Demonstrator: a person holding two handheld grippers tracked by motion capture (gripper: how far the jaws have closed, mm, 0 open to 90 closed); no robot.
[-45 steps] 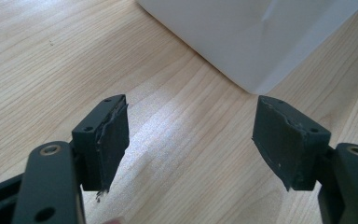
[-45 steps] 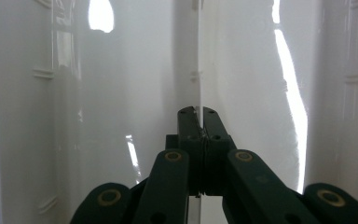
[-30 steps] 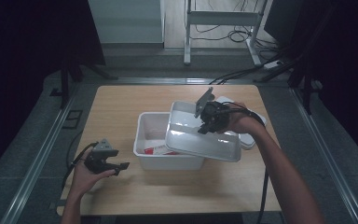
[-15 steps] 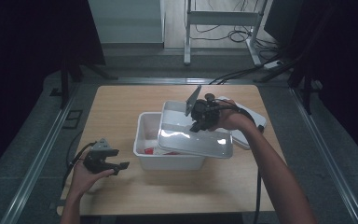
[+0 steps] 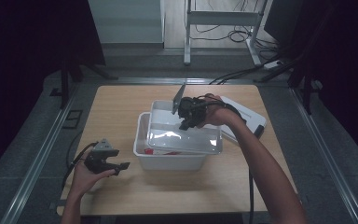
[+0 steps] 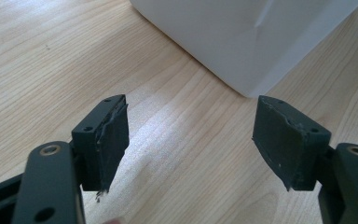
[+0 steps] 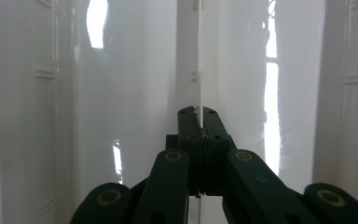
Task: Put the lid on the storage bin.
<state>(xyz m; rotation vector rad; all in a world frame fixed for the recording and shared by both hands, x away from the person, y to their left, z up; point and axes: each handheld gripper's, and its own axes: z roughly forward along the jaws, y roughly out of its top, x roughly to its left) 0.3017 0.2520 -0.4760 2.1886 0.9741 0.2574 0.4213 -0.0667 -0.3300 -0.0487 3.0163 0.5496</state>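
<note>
A white plastic bin point(image 5: 168, 161) stands in the middle of the wooden table. A glossy white lid point(image 5: 186, 136) hangs tilted over it and covers most of its opening. My right gripper point(image 5: 187, 122) is shut on a thin raised rib at the middle of the lid point(image 7: 121, 93), and in the right gripper view its jaws point(image 7: 197, 112) pinch that rib. Something red point(image 5: 161, 150) shows inside the bin under the lid's near edge. My left gripper point(image 5: 121, 165) rests low at the table's front left, open and empty point(image 6: 191, 126), facing a corner of the bin point(image 6: 242, 42).
A second flat white panel point(image 5: 251, 119) lies on the table point(image 5: 116, 112) to the right of the bin, partly behind my right forearm. Bare wood stretches along the left side and the front edge. A cable trails off the left gripper.
My right gripper has carried the lid leftward, from off the bin's right side to over its opening. The left gripper has stayed where it was.
</note>
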